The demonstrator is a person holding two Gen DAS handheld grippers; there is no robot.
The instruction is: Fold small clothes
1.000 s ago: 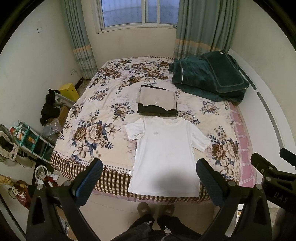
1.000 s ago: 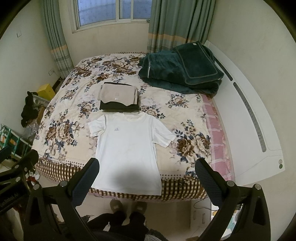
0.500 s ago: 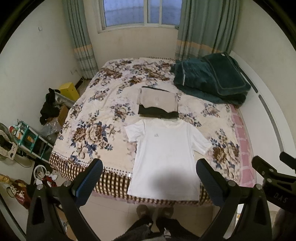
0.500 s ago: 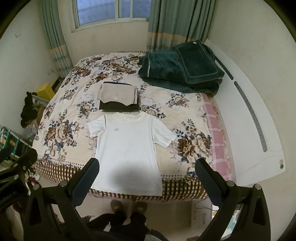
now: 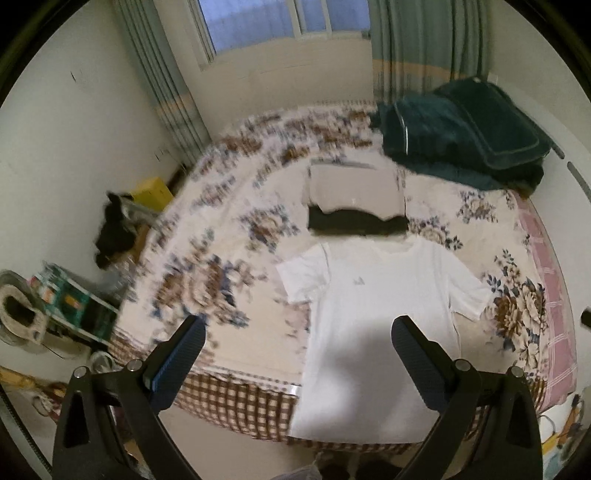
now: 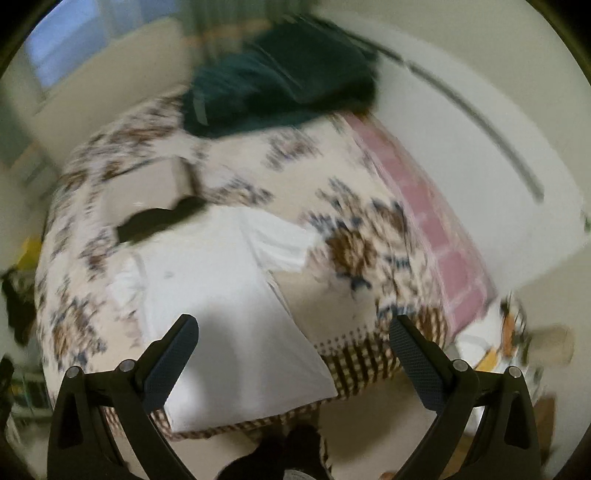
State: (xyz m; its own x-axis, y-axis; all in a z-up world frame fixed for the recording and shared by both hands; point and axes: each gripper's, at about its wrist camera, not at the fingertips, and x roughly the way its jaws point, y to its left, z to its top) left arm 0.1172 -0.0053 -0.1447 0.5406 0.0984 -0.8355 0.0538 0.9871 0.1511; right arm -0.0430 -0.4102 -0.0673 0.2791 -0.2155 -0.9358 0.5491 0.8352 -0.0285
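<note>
Nearest in the left wrist view, the left gripper [image 5: 298, 334] is seen with its jaws spread wide and nothing between them; the inner faces of its fingers [image 5: 180, 354] are covered with a dark, finely textured padding. In the right wrist view the right gripper [image 6: 293, 332] is likewise held with jaws spread and empty, above the foot of the bed [image 5: 236, 266]; this view is heavily blurred.

Beyond the jaws, a white T-shirt [image 5: 373, 325] is laid flat and face up on the bed, its short sleeves spread to 9 and 3 o'clock and its hem hung over the foot edge at 6 o'clock. The cloth looks smooth and thin. A small grey mark is printed on the chest; it cannot be read.

At 12 o'clock from the collar, just beyond it, a stack of folded clothes [image 5: 356, 201] is set: a beige rectangular piece on top of a black one, the black edge showing at the near side.

The bed is covered by a cream sheet with brown and blue flowers and a brown checked border. Farther off, at 2 o'clock, a dark green quilt [image 5: 461, 136] is piled in thick folds. A window [image 5: 280, 22] with grey-green curtains is seen at the far wall.
</note>
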